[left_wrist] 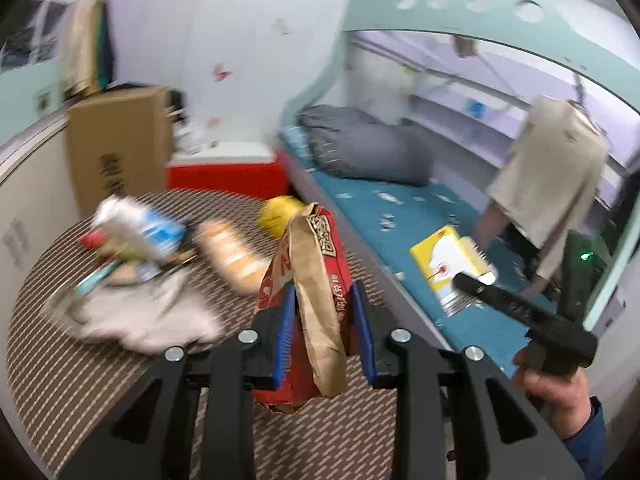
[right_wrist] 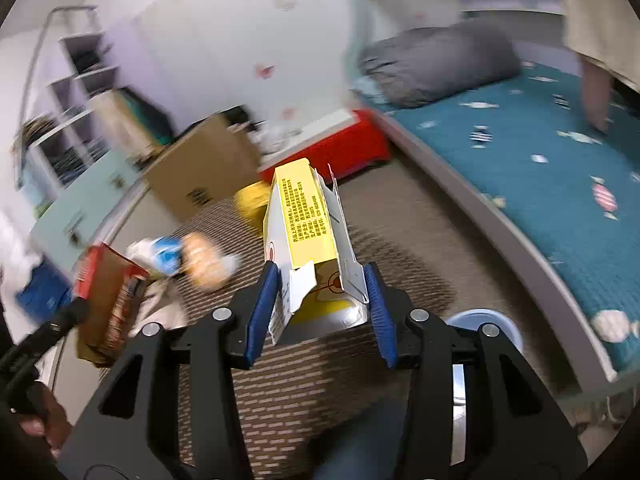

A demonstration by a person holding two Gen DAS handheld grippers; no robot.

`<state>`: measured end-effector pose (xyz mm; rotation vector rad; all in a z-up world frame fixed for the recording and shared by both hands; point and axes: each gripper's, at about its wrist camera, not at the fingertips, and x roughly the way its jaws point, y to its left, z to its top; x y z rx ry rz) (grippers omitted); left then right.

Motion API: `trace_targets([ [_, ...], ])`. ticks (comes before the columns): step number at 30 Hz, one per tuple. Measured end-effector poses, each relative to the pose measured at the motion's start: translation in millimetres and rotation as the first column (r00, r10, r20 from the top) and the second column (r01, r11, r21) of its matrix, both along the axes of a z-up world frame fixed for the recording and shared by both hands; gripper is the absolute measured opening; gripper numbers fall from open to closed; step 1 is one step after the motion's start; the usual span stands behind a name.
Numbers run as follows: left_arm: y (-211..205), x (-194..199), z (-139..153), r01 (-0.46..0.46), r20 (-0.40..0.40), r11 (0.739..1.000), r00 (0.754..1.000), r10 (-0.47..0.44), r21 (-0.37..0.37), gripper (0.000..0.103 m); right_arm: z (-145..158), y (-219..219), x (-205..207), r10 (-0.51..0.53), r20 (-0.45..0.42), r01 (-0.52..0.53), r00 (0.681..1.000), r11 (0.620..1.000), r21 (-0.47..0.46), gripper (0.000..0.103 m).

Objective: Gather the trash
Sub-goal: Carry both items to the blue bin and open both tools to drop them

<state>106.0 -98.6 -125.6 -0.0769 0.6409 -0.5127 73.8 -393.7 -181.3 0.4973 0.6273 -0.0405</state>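
My left gripper (left_wrist: 322,296) is shut on a crumpled red and brown paper bag (left_wrist: 316,264), which hangs above the striped carpet (left_wrist: 80,380). An opened yellow and white carton (right_wrist: 304,216) sits between the blue pads of my right gripper (right_wrist: 320,276), which is shut on it. In the left wrist view that carton (left_wrist: 448,256) shows over the bed edge, on the right gripper's black finger (left_wrist: 500,300). The right wrist view shows the paper bag (right_wrist: 108,292) at far left. A blurred heap of wrappers (left_wrist: 140,232), a bread-like packet (left_wrist: 236,256) and white tissue (left_wrist: 152,312) lies on the carpet.
A teal bed (left_wrist: 400,208) with a grey pillow (left_wrist: 360,148) runs along the right. A cardboard box (left_wrist: 116,144) and a red box (left_wrist: 228,176) stand by the far wall. A light blue bin (right_wrist: 492,324) shows behind the right gripper. A beige garment (left_wrist: 552,172) hangs over the bed.
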Motion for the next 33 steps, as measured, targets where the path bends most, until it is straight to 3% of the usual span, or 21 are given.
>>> trace_targets([
  [4,-60.9,19.7,0.5,0.109,-0.006,0.994,0.994,-0.109,-0.014,0.027,-17.7,-49.3,-3.2,-0.121,-0.046,0.122,0.992,0.993,0.009,0.044],
  [8,-123.2,37.9,-14.0,0.213,-0.063,0.977,0.975,-0.214,-0.024,0.027,-49.4,-83.5,-2.1,-0.206,-0.129,0.211,0.970,0.977,0.027,0.044],
  [15,-219.7,66.0,-83.2,0.332,-0.243,0.943,0.917,-0.317,0.022,0.027,-124.0,-134.3,9.3,-0.266,-0.305,0.302,0.914,0.950,0.077,0.044],
  [23,-283.1,90.1,-156.8,0.403,-0.415,0.909,0.848,-0.328,0.105,0.031,-172.4,-154.6,25.3,-0.263,-0.392,0.334,0.882,0.934,0.126,0.049],
  [24,-288.3,92.4,-162.9,0.416,-0.428,0.901,0.841,-0.330,0.122,0.039,-179.9,-157.6,27.7,-0.252,-0.396,0.334,0.883,0.930,0.152,0.053],
  [25,-291.8,95.3,-167.1,0.420,-0.433,0.897,0.840,-0.328,0.135,0.059,-185.2,-159.2,29.8,-0.246,-0.407,0.334,0.879,0.929,0.160,0.060],
  [26,-294.3,97.3,-170.7,0.411,-0.424,0.899,0.849,-0.315,0.154,0.071,-190.6,-159.9,31.6,-0.244,-0.418,0.337,0.875,0.927,0.163,0.073],
  [27,-294.9,98.8,-171.6,0.386,-0.404,0.905,0.868,-0.289,0.180,0.085,-196.4,-161.3,31.6,-0.241,-0.416,0.339,0.877,0.924,0.179,0.076],
  [29,-293.5,100.4,-169.0,0.366,-0.380,0.910,0.884,-0.273,0.197,0.086,-201.4,-164.3,26.3,-0.255,-0.425,0.362,0.869,0.912,0.192,0.081],
  [33,-283.7,97.3,-159.7,0.379,-0.347,0.901,0.891,-0.294,0.211,0.090,-193.4,-163.7,10.9,-0.291,-0.395,0.392,0.871,0.897,0.203,0.097],
])
